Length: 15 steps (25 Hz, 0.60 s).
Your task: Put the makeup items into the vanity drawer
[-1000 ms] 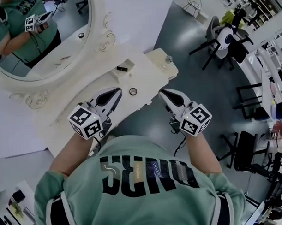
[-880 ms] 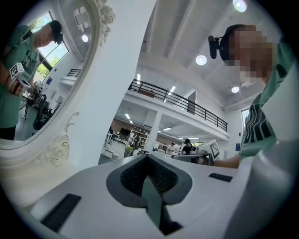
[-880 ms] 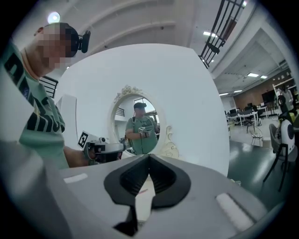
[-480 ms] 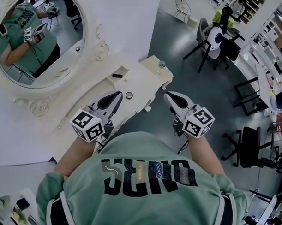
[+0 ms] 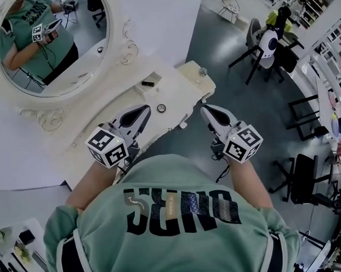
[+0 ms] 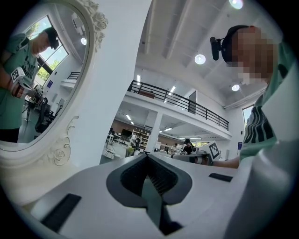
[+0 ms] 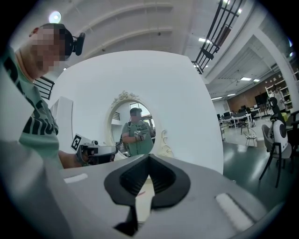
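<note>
- Standing at a white vanity table (image 5: 177,88) with an oval mirror (image 5: 50,47); the person holds both tools level at chest height, noses toward the tabletop.
- left gripper (image 5: 143,110): jaws pressed together, nothing between the pads.
- right gripper (image 5: 205,109): jaws likewise pressed together and empty; its own view shows only the mirror and the wall past the tips.
- Judgement: hands are parked side by side, close to the body, because no pick is in hand yet. It reads as a ready stance before the reach, with the task barely begun.
- Makeup items, all loose on the tabletop:
  - round compact-like item (image 5: 161,108): just ahead of the left gripper's nose and toward the right gripper, lying lower than both.
  - small dark oblong item (image 5: 148,83): farther ahead of the left gripper, toward the mirror; too small to name more closely.
  - small round knob-like thing (image 5: 202,72): ahead of the right gripper, on the table's far corner; cannot tell what it is.
- Vanity drawer: none seen pulled out. The table's front edge runs below and between the two noses, and I cannot pick out a drawer front there.
- Containers: nothing visibly stowed; every item sits in the open.
- Next move calls, I judge, for opening the drawer before any item is lifted.
</note>
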### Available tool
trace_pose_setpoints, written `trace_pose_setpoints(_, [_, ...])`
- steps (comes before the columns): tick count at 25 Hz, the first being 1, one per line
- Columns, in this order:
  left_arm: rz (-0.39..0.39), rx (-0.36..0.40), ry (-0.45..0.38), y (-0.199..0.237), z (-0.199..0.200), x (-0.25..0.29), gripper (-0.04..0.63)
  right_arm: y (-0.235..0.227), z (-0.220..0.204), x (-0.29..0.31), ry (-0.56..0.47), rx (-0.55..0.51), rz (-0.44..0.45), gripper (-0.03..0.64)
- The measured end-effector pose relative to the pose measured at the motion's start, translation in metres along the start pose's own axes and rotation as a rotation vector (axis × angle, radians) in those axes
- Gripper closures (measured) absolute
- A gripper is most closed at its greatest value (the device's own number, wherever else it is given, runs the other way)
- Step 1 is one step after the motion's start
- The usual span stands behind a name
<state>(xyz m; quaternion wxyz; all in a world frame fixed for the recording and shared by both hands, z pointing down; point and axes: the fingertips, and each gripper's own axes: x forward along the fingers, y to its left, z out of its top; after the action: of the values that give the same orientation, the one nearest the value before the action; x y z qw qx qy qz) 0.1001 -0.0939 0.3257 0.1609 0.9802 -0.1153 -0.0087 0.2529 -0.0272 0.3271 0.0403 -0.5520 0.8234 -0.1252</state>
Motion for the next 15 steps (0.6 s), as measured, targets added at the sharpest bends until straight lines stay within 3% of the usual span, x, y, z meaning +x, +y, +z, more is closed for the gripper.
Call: trace_pose_setpoints(15, [0.001,0.001,0.000,-0.0012,-0.0021,-0.0029,0.591,0.0016,0.0007,0.0011,0.029,-0.061,0.002,0.611])
